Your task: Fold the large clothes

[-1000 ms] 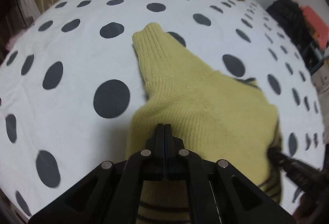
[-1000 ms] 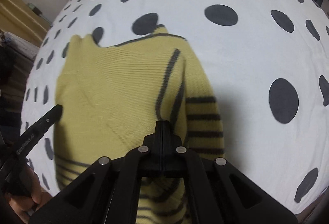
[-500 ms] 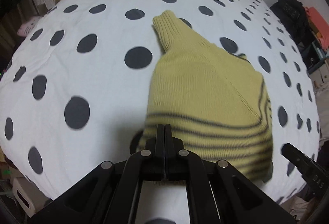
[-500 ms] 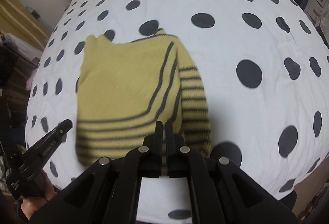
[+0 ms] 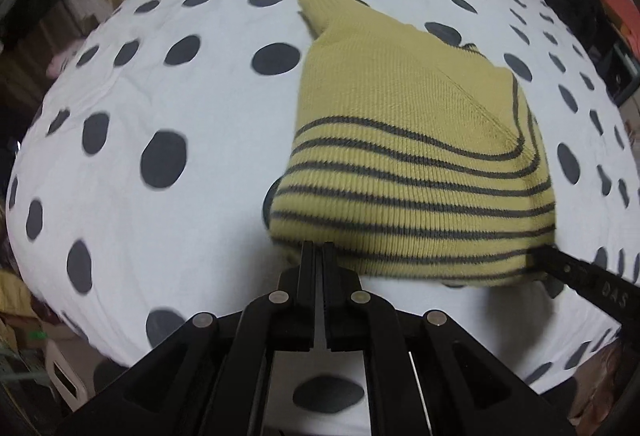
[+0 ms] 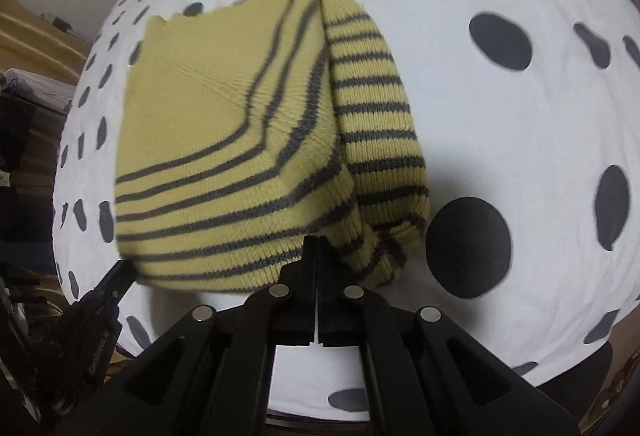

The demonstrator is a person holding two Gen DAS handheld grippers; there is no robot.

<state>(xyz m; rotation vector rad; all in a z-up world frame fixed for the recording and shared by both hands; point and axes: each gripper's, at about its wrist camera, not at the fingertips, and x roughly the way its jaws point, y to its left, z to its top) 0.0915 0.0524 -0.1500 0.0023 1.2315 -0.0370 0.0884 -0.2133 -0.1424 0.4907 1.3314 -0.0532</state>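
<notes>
Two tongs were pinched on the near hem of the yellow striped sweater (image 5: 404,139): the left tongs (image 5: 319,250) at its left corner, the right tongs (image 6: 315,242) at its right. The folded sweater was laid on the polka-dot bed (image 5: 192,115).

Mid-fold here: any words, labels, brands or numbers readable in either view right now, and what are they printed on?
"DAS": embossed letters on the right tool finger seen in the left wrist view; more may precede them, too faint to read.
Embossed lettering on the left tool finger in the right wrist view: too blurred to read.
Sweater: no label or text showing.
Polka-dot bedspread: none.
</notes>
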